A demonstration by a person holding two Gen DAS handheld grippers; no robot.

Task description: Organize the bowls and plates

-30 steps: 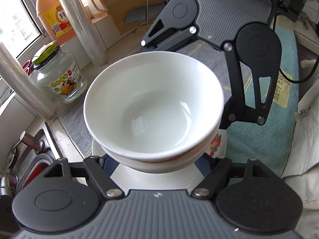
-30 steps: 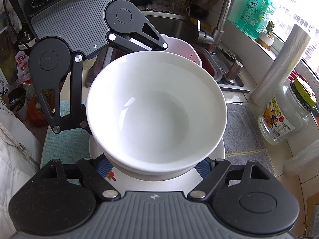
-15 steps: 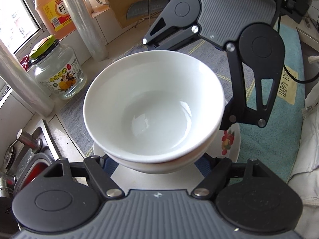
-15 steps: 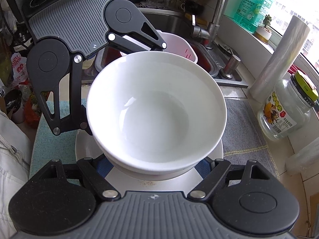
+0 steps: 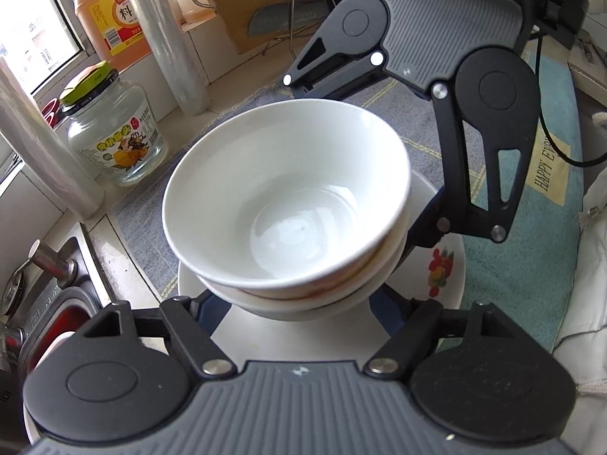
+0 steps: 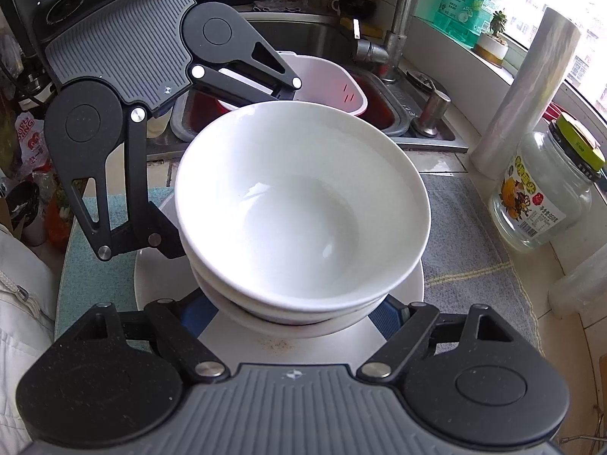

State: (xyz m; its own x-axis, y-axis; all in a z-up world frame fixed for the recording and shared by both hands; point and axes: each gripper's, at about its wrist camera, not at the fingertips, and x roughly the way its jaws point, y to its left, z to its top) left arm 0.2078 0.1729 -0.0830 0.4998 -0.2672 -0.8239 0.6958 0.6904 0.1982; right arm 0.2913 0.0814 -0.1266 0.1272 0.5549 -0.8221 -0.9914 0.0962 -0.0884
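Note:
Two nested white bowls (image 5: pixel 288 204) (image 6: pixel 303 212) sit between both grippers, above a white plate with a fruit print (image 5: pixel 436 265) (image 6: pixel 151 284). My left gripper (image 5: pixel 299 303) holds the bowl stack from one side, its fingers spread wide around the lower bowl. My right gripper (image 6: pixel 296 311) holds it from the opposite side the same way. Each gripper shows in the other's view, the right one in the left wrist view (image 5: pixel 447 121) and the left one in the right wrist view (image 6: pixel 144 121). The fingertips are hidden under the bowls.
A glass jar with a green lid (image 5: pixel 114 132) (image 6: pixel 546 189) and a foil roll (image 6: pixel 527 87) stand by the window. The sink (image 6: pixel 379 106) holds a pink tub (image 6: pixel 334 83). A grey and teal mat (image 5: pixel 531 265) covers the counter. An oil bottle (image 5: pixel 114 15) stands behind.
The bowl stack and both grippers have sunk toward the plate and counter; more of the plate shows around the bowls. Both grips are unchanged.

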